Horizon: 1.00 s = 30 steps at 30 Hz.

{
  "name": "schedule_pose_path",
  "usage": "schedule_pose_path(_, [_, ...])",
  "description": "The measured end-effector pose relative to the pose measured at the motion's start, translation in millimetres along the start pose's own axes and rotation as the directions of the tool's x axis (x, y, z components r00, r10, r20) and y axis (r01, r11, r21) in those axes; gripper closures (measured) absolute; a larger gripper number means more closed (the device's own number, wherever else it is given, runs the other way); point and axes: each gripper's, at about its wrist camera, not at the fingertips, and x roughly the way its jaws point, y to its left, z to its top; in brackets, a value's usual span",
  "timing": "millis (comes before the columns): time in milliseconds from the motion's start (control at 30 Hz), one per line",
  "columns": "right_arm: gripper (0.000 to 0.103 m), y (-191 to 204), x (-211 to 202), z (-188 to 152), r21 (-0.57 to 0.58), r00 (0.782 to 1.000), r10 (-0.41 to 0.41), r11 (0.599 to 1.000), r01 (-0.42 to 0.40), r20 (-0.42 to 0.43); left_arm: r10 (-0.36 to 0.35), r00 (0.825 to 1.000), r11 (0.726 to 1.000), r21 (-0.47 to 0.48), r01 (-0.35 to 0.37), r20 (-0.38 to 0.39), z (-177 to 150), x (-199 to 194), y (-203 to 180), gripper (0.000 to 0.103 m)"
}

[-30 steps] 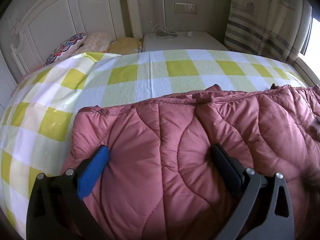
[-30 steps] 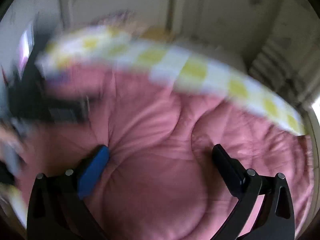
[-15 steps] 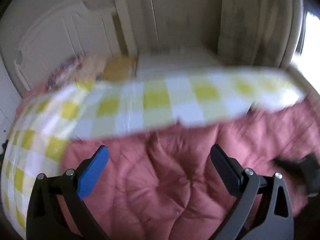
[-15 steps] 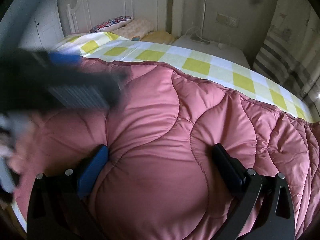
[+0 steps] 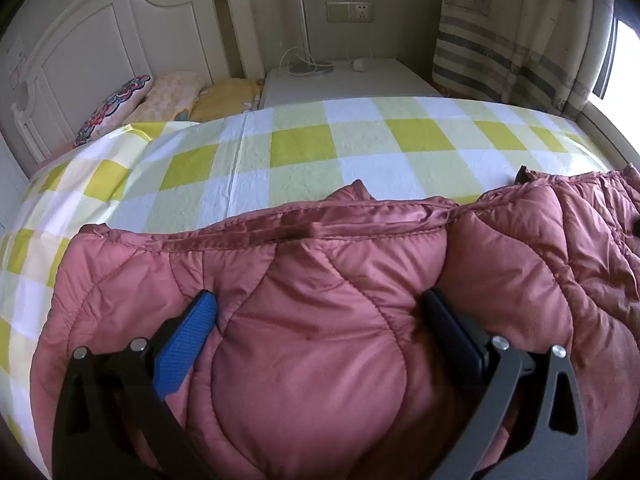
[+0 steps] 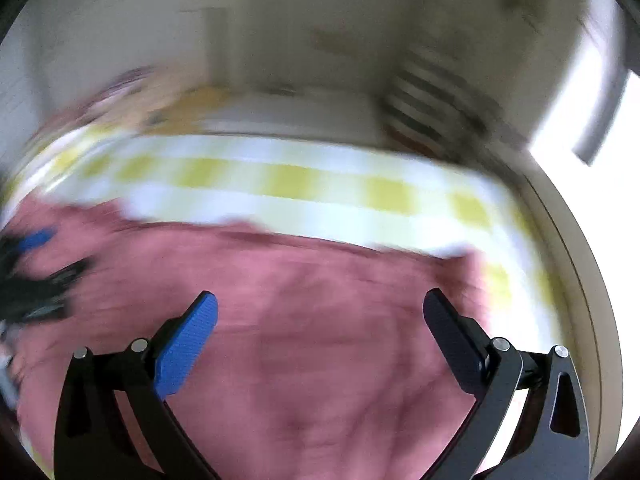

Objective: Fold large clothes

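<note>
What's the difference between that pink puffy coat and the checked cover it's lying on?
The quilted pink coat is one solid colour; the checked bed cover is yellow, pale green and white squares. The coat is thick, padded and stitched in curved lines, while the cover lies thin and flat. The coat is bunched with a folded edge; the cover is spread smooth across the bed. Both are soft fabric.

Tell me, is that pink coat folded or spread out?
Partly folded: the coat shows doubled layers along its top hem on the bed.

pink quilted jacket (image 5: 320,320) | puffy, rumpled | lying flat on checked bedspread (image 5: 304,152)
</note>
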Motion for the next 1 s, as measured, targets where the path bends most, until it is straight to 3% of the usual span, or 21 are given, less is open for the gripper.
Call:
schedule_pose_path(67, [0.004,-26,31,-11,0.121,0.987,0.15,0.982,-0.142,-0.057,-0.002,1.0,1.0,-0.001,0.002,0.001,0,-1,0,0.002])
schedule_pose_path(100, [0.004,-30,33,-12,0.145,0.983,0.179,0.975,-0.17,-0.049,-0.007,1.0,1.0,-0.002,0.007,0.002,0,0,2,0.002])
schedule_pose_path(267, [0.004,-31,35,-9,0.145,0.98,0.191,0.973,-0.181,-0.057,-0.009,1.0,1.0,-0.004,0.009,0.002,1,-1,3,0.002])
schedule_pose_path(367, [0.005,-29,32,-6,0.136,0.981,0.169,0.978,-0.156,-0.092,-0.009,1.0,1.0,-0.003,0.009,0.003,1,-1,3,0.002])
schedule_pose_path(400, [0.005,-26,24,-5,0.133,0.988,0.113,0.986,-0.099,-0.102,-0.009,1.0,1.0,-0.003,0.009,0.002,1,0,3,0.002])
schedule_pose_path(467, [0.005,-13,-1,4,0.124,0.998,0.054,0.991,-0.05,-0.026,-0.009,1.0,1.0,-0.003,0.01,0.002,1,0,4,0.002])
schedule_pose_path(600, [0.005,32,-26,13,0.04,0.989,0.127,0.991,-0.13,0.074,-0.01,1.0,1.0,-0.003,0.01,0.003,1,-1,3,0.002])
schedule_pose_path(733, [0.004,74,23,3,-0.06,0.991,0.103,0.992,-0.108,-0.081,-0.009,1.0,1.0,-0.003,0.009,0.002,1,-1,3,0.002])
schedule_pose_path(867, [0.004,86,30,-7,-0.094,0.999,0.035,0.995,-0.037,-0.019,-0.018,1.0,1.0,-0.01,0.018,-0.008,3,0,5,0.002])
schedule_pose_path(1000, [0.004,86,29,-9,-0.093,0.999,0.039,0.995,-0.041,-0.018,0.027,0.998,0.998,0.06,-0.024,-0.053,12,-4,-1,0.002])
